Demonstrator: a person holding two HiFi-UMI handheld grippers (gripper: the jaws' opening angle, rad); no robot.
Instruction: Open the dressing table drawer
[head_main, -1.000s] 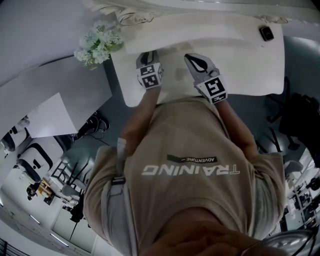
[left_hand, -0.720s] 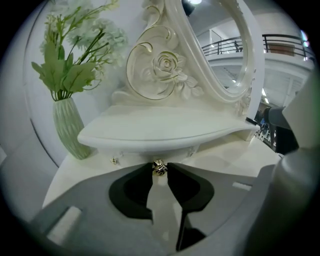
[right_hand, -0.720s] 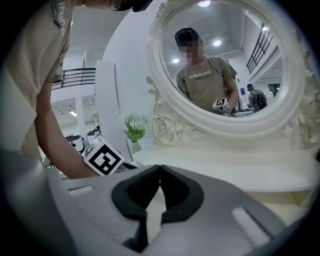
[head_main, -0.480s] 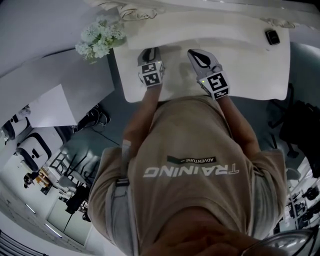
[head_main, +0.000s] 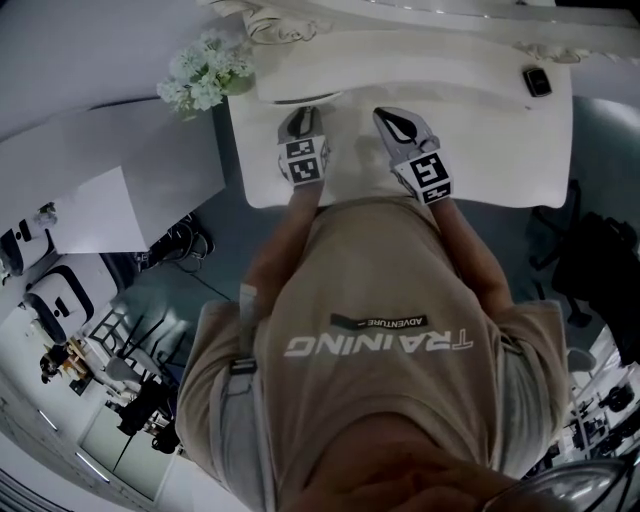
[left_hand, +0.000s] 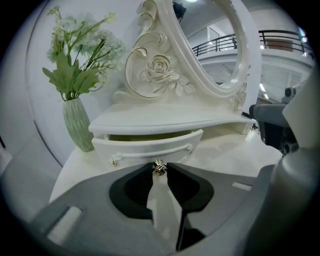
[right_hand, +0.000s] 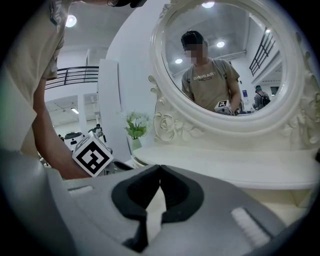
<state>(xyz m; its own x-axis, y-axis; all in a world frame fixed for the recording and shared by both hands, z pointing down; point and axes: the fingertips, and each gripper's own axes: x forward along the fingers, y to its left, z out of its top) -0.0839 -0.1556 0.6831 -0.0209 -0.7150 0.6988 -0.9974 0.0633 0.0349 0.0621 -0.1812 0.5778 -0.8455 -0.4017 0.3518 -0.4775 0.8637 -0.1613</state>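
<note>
A white dressing table (head_main: 500, 150) stands in front of me, with a carved oval mirror (left_hand: 210, 45) at its back. Its small curved drawer (left_hand: 150, 145) under the mirror shelf stands a little way out, and a yellowish gap shows above its front. My left gripper (left_hand: 159, 169) is shut on the drawer's small metal knob (left_hand: 159, 167), held between its dark pads. In the head view the left gripper (head_main: 300, 118) reaches over the tabletop. My right gripper (right_hand: 160, 167) hovers beside it over the tabletop, shut and empty; it also shows in the head view (head_main: 398, 120).
A ribbed green vase of white flowers (left_hand: 77, 125) stands at the table's left back corner, close to the drawer. A small dark watch-like object (head_main: 537, 80) lies at the right back of the tabletop. The person's torso is near the front edge.
The left gripper has shifted slightly toward the person while keeping hold of the knob. The right gripper has stayed where it was.
</note>
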